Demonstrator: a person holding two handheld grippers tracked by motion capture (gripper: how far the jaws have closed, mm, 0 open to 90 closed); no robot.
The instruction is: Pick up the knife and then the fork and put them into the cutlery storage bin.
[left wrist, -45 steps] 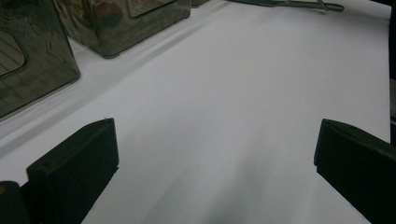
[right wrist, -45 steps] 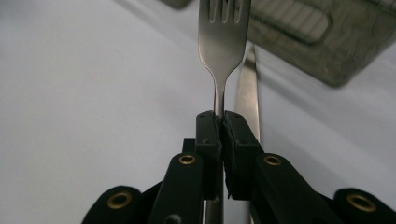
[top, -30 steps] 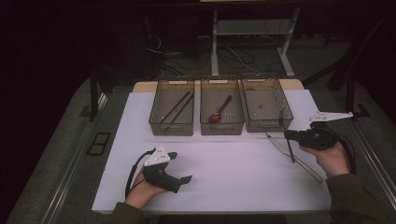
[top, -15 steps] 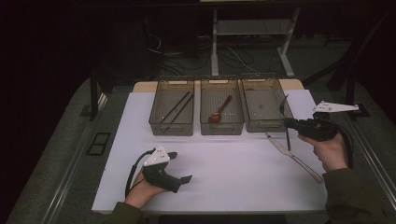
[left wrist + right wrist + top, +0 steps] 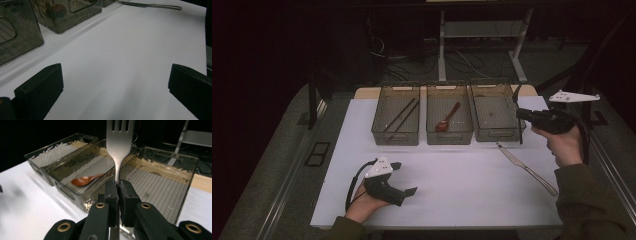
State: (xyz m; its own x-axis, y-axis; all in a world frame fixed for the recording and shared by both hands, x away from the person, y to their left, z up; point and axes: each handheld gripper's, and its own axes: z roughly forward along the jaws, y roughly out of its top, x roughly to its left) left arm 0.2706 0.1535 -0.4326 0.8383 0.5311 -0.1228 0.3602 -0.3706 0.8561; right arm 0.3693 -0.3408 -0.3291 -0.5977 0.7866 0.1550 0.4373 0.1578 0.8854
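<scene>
Right tongs: clamped on one fork, held upright above the right bin, at 2 o'clock on the worktop. Left tongs: apart, nothing between, resting at 7 o'clock. Three clear bins in a row at 12 o'clock: two chopsticks in the left bin, one red spoon in the middle bin. One knife flat at 4 o'clock.

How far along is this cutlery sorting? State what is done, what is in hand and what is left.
Done: chopsticks lie in the left bin, and a spoon lies in the middle bin. In hand: the right gripper is shut on a fork, held by the right bin, which looks empty. Left: the knife lies on the white table. The left gripper rests open.
</scene>
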